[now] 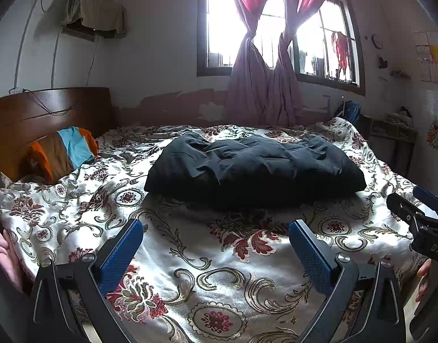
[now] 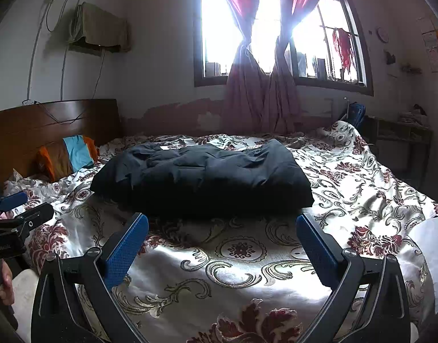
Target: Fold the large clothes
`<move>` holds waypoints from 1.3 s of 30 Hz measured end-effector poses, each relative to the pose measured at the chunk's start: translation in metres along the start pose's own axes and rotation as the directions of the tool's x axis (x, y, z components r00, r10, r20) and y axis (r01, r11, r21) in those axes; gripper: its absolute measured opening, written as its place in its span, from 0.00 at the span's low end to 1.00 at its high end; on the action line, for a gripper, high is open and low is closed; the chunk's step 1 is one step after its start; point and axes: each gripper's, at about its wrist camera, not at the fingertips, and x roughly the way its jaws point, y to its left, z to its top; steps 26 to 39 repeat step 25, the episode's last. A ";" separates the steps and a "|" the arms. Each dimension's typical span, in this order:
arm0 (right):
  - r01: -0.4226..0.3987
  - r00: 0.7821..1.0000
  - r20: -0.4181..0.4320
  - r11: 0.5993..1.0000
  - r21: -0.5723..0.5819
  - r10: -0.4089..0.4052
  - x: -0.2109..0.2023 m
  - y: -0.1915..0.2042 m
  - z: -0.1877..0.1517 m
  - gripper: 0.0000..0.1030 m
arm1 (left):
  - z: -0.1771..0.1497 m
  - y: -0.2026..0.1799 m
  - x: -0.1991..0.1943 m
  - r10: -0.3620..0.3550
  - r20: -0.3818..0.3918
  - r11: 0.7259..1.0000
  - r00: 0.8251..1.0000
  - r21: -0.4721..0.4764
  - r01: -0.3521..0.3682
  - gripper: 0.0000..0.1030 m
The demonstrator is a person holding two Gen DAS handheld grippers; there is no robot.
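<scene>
Meanwhile, both grippers, left (image 1: 216, 245) and right (image 2: 222, 243), hang spread wide and empty near the bed's (image 1: 190, 271) front edge; mid-bed, the dark garment (image 1: 256, 165) lies bundled, apparently folded, perhaps needing a final tidy.

Very little can be read here. In the left wrist view, the white letters "DAS" stand on the black body of the right gripper (image 1: 416, 203) where it enters at the right edge; the word runs off the frame, so any further letters are cut away. In the right wrist view, a line of small pale print stands on the black body of the left gripper (image 2: 21, 203) at the left edge, too small and blurred to make out. Paper sheets (image 1: 430, 57) pinned to the far right wall carry marks or printing, but they are too distant and distorted to read in either view.
</scene>
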 end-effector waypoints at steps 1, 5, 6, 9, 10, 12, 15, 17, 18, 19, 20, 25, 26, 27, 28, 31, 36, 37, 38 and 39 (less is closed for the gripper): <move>0.000 1.000 -0.001 1.000 0.000 0.000 0.000 0.000 0.000 0.99 | -0.001 0.001 0.000 -0.011 -0.004 1.000 1.000 -0.003 0.011 1.00; 0.000 1.000 -0.001 1.000 0.000 0.000 -0.001 0.000 -0.001 0.99 | 0.000 0.005 0.002 0.031 -0.033 0.999 0.999 -0.025 -0.032 1.00; 0.000 1.000 -0.001 1.000 0.000 0.000 0.000 0.000 0.000 0.99 | -0.001 0.006 0.003 0.056 -0.038 0.998 0.998 -0.023 -0.057 1.00; 0.001 1.000 -0.003 1.000 0.000 -0.001 0.001 0.001 -0.002 0.99 | -0.003 0.010 0.007 0.086 -0.045 0.996 0.995 -0.030 -0.088 1.00; 0.001 1.000 -0.004 1.000 0.000 -0.001 0.000 0.001 -0.002 0.99 | -0.002 0.011 0.006 0.089 -0.044 0.995 0.995 -0.033 -0.090 1.00; 0.002 1.000 -0.006 1.000 -0.001 -0.002 0.001 0.001 -0.003 0.99 | -0.002 0.014 0.006 0.096 -0.037 0.995 0.995 -0.038 -0.097 1.00; 0.002 1.000 -0.006 1.000 -0.001 -0.002 0.001 0.002 -0.003 0.99 | -0.001 0.017 0.006 0.099 -0.033 0.994 0.995 -0.042 -0.100 1.00; 0.002 1.000 -0.007 1.000 -0.001 -0.002 0.001 0.002 -0.004 0.99 | -0.001 0.017 0.007 0.098 -0.033 0.994 0.995 -0.040 -0.100 1.00; 0.002 1.000 -0.006 1.000 0.000 -0.002 0.001 0.002 -0.003 0.99 | -0.001 0.018 0.007 0.098 -0.033 0.994 0.995 -0.039 -0.099 1.00; 0.002 1.000 -0.007 1.000 0.000 -0.002 0.001 0.002 -0.003 0.99 | -0.001 0.018 0.007 0.098 -0.031 0.994 0.995 -0.039 -0.099 1.00; 0.002 1.000 -0.007 1.000 0.000 -0.002 0.001 0.002 -0.003 0.99 | 0.000 0.018 0.007 0.098 -0.030 0.994 0.995 -0.038 -0.099 1.00; 0.003 1.000 -0.010 1.000 0.000 -0.003 0.002 0.002 -0.004 0.99 | -0.001 0.017 0.009 0.098 -0.026 0.995 0.995 -0.019 -0.098 1.00; 0.003 1.000 -0.010 1.000 0.000 -0.003 0.002 0.002 -0.004 0.99 | -0.001 0.017 0.009 0.098 -0.026 0.995 0.995 -0.019 -0.098 1.00; 0.003 1.000 -0.010 1.000 0.000 -0.003 0.002 0.002 -0.004 0.99 | -0.001 0.017 0.009 0.098 -0.026 0.995 0.995 -0.019 -0.098 1.00; 0.003 1.000 -0.010 1.000 0.000 -0.003 0.002 0.002 -0.004 0.99 | -0.001 0.017 0.009 0.098 -0.026 0.995 0.995 -0.019 -0.098 1.00; 0.003 1.000 -0.010 1.000 0.000 -0.003 0.002 0.002 -0.004 0.99 | -0.001 0.017 0.009 0.098 -0.026 0.995 0.995 -0.019 -0.098 1.00; 0.003 1.000 -0.010 1.000 0.000 -0.003 0.002 0.002 -0.004 0.99 | -0.001 0.017 0.009 0.098 -0.026 0.995 0.995 -0.019 -0.098 1.00; 0.003 1.000 -0.010 1.000 0.000 -0.003 0.002 0.002 -0.004 0.99 | -0.001 0.017 0.009 0.098 -0.026 0.995 0.995 -0.019 -0.098 1.00; 0.003 1.000 -0.010 1.000 0.000 -0.003 0.002 0.002 -0.004 0.99 | -0.001 0.017 0.009 0.098 -0.026 0.995 0.995 -0.019 -0.098 1.00; 0.003 1.000 -0.010 1.000 0.000 -0.003 0.002 0.002 -0.004 0.99 | -0.001 0.017 0.009 0.098 -0.026 0.995 0.995 -0.019 -0.098 1.00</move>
